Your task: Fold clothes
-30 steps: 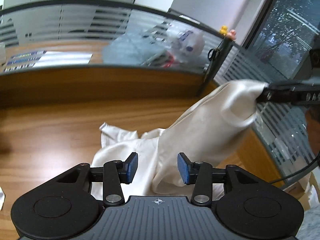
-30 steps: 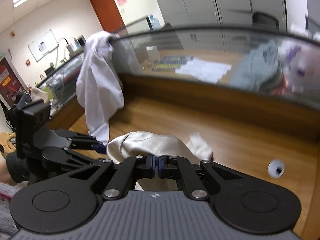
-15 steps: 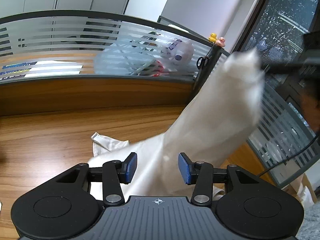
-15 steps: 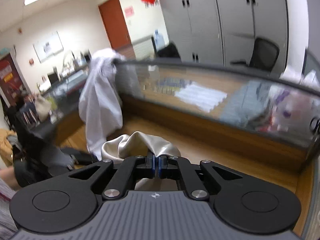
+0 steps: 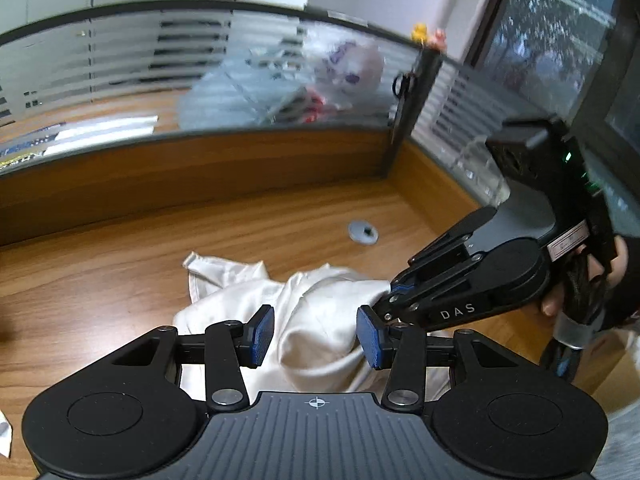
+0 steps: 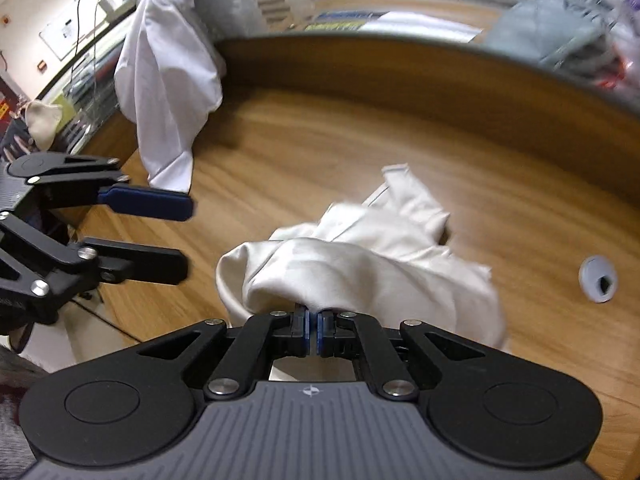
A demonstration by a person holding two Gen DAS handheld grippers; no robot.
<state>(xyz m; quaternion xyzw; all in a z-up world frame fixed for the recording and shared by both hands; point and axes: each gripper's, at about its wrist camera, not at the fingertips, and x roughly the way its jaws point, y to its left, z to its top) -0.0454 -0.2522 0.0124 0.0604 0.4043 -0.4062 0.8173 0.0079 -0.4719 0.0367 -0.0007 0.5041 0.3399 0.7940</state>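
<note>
Garment [image 6: 360,264]: cream, crumpled in a heap on the desk [image 6: 400,140], not folded. Right gripper [image 6: 311,330] is clamped on a bunched edge, cloth spilling ahead of its fingers, probably to lift or shake the piece out. Left gripper [image 5: 316,334] stands spread wide, nothing pinched, heap just beyond its fingers [image 5: 262,332], seemingly ready to take a second hold. White shirt [image 6: 168,80] hangs on the partition, well apart.

The only legible lettering is "DAS", printed in pale capitals on the side of the black two-finger right gripper [image 5: 394,293] seen in the left wrist view; other labels are too blurred.
</note>
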